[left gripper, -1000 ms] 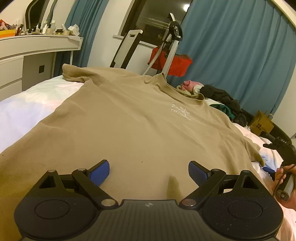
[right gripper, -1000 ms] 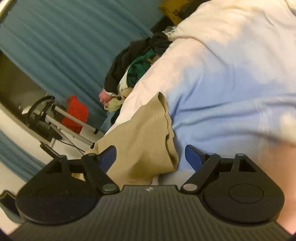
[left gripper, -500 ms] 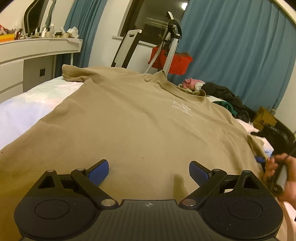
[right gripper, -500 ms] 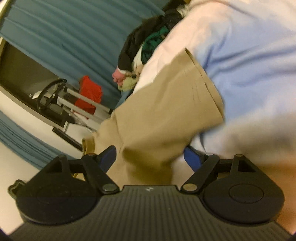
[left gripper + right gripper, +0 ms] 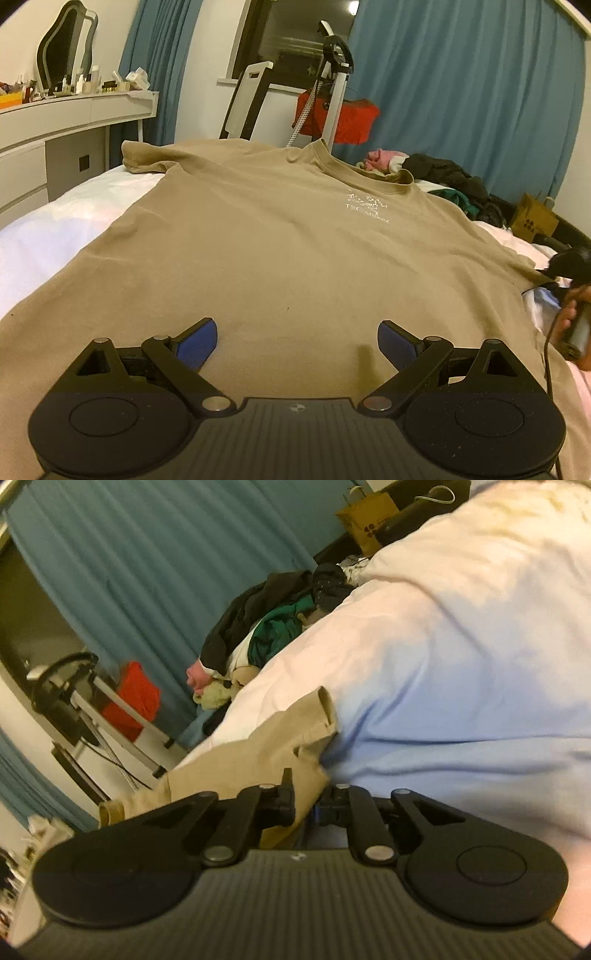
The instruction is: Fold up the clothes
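A tan T-shirt [image 5: 280,236] with a small white chest print lies spread flat, front up, on the white bed [image 5: 55,229]. My left gripper [image 5: 295,345] is open, its blue pads wide apart just above the shirt's lower part. My right gripper [image 5: 306,805] is shut on the shirt's right sleeve [image 5: 258,753] at the bed's right side; its jaws are close together with tan cloth between them. It also shows in the left wrist view [image 5: 572,280], held in a hand at the sleeve's end.
A pile of dark, green and pink clothes [image 5: 443,177] lies beyond the collar, also in the right wrist view [image 5: 273,627]. A white dresser [image 5: 55,125] stands at left. A garment steamer [image 5: 332,74] and blue curtains [image 5: 461,92] stand behind the bed.
My right gripper has closed on the sleeve; a second ago its jaws were open around the sleeve's end. My left gripper has stayed open over the shirt and barely moved.
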### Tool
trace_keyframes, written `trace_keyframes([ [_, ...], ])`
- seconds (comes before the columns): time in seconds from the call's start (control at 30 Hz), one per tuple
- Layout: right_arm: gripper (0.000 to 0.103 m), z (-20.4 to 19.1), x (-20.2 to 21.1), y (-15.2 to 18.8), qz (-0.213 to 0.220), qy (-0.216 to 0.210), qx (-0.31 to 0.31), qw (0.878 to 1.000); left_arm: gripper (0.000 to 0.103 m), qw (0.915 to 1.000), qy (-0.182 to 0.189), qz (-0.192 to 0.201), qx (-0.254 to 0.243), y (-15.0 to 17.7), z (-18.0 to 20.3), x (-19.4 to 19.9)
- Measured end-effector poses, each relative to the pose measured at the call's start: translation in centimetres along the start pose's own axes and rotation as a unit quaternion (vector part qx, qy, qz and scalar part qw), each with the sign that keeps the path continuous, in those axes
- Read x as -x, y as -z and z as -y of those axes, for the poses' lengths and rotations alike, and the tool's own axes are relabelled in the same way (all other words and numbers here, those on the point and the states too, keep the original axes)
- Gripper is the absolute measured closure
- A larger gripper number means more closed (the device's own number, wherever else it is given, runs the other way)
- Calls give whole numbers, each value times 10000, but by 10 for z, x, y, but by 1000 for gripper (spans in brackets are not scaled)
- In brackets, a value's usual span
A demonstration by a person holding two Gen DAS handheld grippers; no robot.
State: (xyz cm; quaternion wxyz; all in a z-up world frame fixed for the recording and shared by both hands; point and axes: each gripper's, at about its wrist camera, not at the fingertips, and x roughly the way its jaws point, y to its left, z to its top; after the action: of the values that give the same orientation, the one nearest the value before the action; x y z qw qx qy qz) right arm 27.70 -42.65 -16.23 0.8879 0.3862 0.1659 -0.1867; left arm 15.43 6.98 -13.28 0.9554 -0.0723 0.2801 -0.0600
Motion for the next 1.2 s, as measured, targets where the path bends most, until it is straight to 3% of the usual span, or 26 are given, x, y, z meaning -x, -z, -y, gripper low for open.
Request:
trace_keyframes([
  [0.07,57,0,14,-2,-182,88,183,9996,8,9999,-71,-21,-69,0,-2,3],
  [0.1,23,-1,22,-3,-328,59,232,9992,8,9999,-106,-32,-103,-1,-3,4],
  [0.13,10,-2,30,-5,-473,27,280,9985,8,9998,-141,-43,-138,-1,-4,6],
  [0.27,13,-19,89,2,-946,-319,776,9920,8,9992,-286,-98,-270,-2,-10,14],
  [0.4,13,-28,161,37,-1684,-404,1430,9745,8,9978,-482,-302,-336,-12,-27,45],
  [0.47,13,-25,181,54,-2293,-390,1499,9610,8,9968,-580,-404,-369,-17,-35,61],
  [0.63,13,-18,215,81,-3095,-656,1096,9423,8,9937,-847,-726,71,-20,-89,94],
  [0.83,13,-15,231,114,-3525,-221,1251,9271,8,9848,-1149,-1113,676,-22,-156,130],
  [0.93,14,-20,231,123,-3619,-169,1316,9227,13,9831,-1129,-1224,756,-20,-161,127],
  [1.07,15,-31,237,143,-3516,209,2017,9139,24,9806,-1103,-1371,862,-16,-167,124],
  [1.2,42,-45,245,151,-3459,319,2600,9010,46,9813,-1099,-1436,654,-11,-160,127],
])
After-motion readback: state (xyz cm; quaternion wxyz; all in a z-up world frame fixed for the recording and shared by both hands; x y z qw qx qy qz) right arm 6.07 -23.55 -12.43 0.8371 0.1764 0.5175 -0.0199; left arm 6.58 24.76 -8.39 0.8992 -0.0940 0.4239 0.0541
